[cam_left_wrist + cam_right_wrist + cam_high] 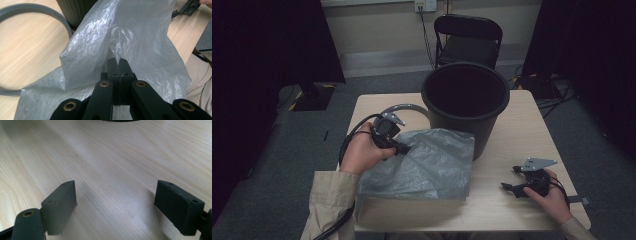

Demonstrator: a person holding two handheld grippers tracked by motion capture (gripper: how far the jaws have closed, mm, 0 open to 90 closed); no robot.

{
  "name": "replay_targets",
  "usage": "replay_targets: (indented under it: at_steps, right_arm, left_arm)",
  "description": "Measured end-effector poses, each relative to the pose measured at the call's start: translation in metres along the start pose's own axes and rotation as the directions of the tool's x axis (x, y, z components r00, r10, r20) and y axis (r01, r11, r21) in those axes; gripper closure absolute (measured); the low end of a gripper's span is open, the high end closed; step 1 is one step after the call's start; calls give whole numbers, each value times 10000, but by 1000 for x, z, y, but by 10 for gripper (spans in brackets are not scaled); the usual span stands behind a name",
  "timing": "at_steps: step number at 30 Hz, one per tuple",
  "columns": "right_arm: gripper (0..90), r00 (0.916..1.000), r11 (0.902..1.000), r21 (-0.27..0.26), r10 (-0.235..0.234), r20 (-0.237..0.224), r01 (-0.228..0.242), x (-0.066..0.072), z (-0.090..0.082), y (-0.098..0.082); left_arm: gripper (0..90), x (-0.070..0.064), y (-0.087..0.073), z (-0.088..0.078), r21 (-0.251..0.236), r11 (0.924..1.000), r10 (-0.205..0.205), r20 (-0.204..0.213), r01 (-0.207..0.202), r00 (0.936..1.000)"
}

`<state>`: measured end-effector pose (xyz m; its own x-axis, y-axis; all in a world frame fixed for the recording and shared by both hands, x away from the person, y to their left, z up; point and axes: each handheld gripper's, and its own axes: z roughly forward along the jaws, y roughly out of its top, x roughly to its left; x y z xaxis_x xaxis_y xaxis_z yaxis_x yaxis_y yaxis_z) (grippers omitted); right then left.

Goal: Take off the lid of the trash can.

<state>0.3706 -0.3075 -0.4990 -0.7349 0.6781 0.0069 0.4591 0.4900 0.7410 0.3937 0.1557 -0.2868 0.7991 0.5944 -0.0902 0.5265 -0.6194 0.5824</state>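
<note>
The left gripper (119,62) has its jaws pressed together on a pinched fold of the grey plastic bag (130,37); the left gripper view shows the film gathered into a tight crease right at the fingertips, a detail too small to make out from above. The high view instead shows where that gripper (404,148) sits: at the bag's (427,165) far left corner, near the left side of the table (522,130), with the bag spread from there toward the near edge, where it hangs slightly over. The bag's long axis runs from the near left to the far right, its far right corner just beside the black bucket (465,100). A grey ring (409,107) lies on the table to the left of the bucket. Well apart, at the near right, the right gripper (508,178) rests low over the table; its own view shows its jaws standing wide apart with bare wood (115,170) between them.
</note>
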Motion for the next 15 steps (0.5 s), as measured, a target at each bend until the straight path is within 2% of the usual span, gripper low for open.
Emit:
replay_targets:
  at_steps: [6,10,15]
  right_arm:
    - [166,10000,10000,-2,-1,9,1,0,0,0]
    - [166,10000,10000,10,-3,3,3,0,0,0]
    - [166,10000,10000,15,38,0,-38,0,0,0]
  left_arm:
    - [900,2,5,-22,-290,9994,-166,-135,162,9998]
    - [900,2,10,-34,-312,9994,-178,-170,173,9997]
    - [900,1,17,-47,-463,9989,-32,-249,21,9997]
